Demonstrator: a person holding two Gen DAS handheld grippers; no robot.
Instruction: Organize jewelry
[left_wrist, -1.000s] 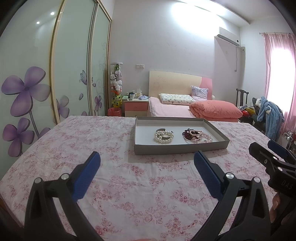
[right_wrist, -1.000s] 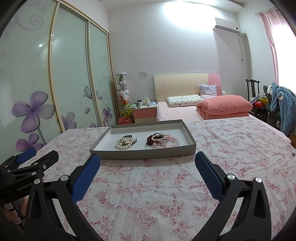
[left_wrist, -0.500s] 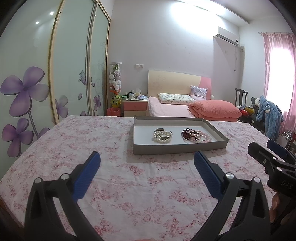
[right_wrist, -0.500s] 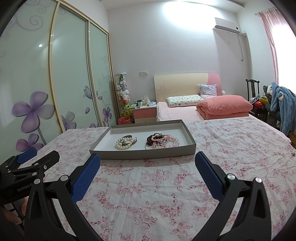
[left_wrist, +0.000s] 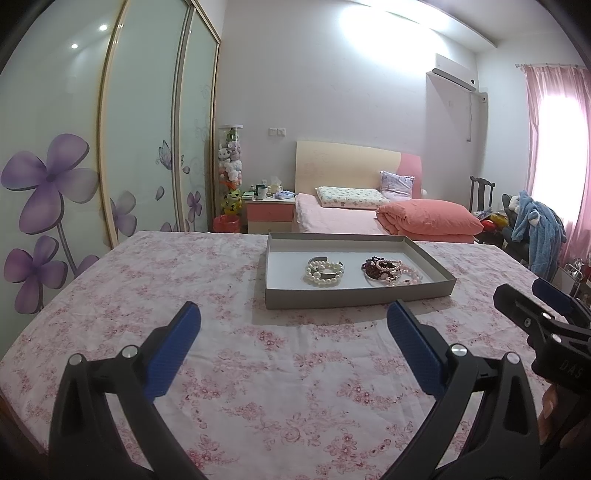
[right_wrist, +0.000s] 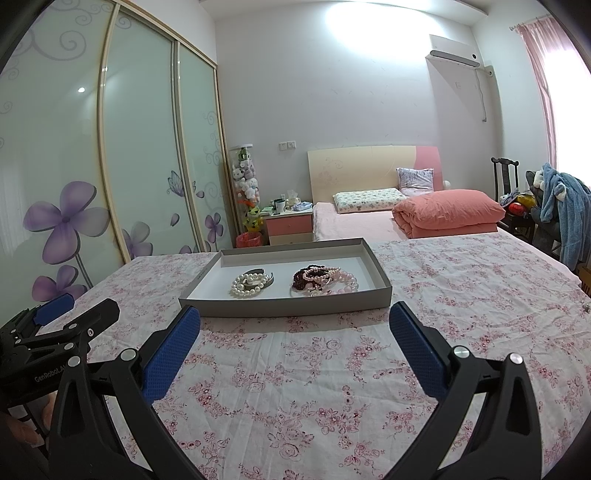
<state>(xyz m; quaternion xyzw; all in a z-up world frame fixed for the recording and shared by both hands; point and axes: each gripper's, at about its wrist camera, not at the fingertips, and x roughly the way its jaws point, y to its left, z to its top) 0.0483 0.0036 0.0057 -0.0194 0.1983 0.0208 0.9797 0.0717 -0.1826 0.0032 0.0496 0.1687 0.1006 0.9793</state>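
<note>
Both the left gripper (left_wrist: 293, 317) and right gripper (right_wrist: 294, 317) are hanging wide apart. Round pearl beads (right_wrist: 249, 283) are lying in the grey tray (right_wrist: 284, 307); only the right view is showing the table's right edge.

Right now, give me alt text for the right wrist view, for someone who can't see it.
The open right gripper hangs empty over a floral tablecloth, facing a grey tray. The tray holds a pearl bracelet on the left and a pile of pink and dark bead bracelets on the right. The left gripper shows at the left edge; a bed stands behind.
</note>
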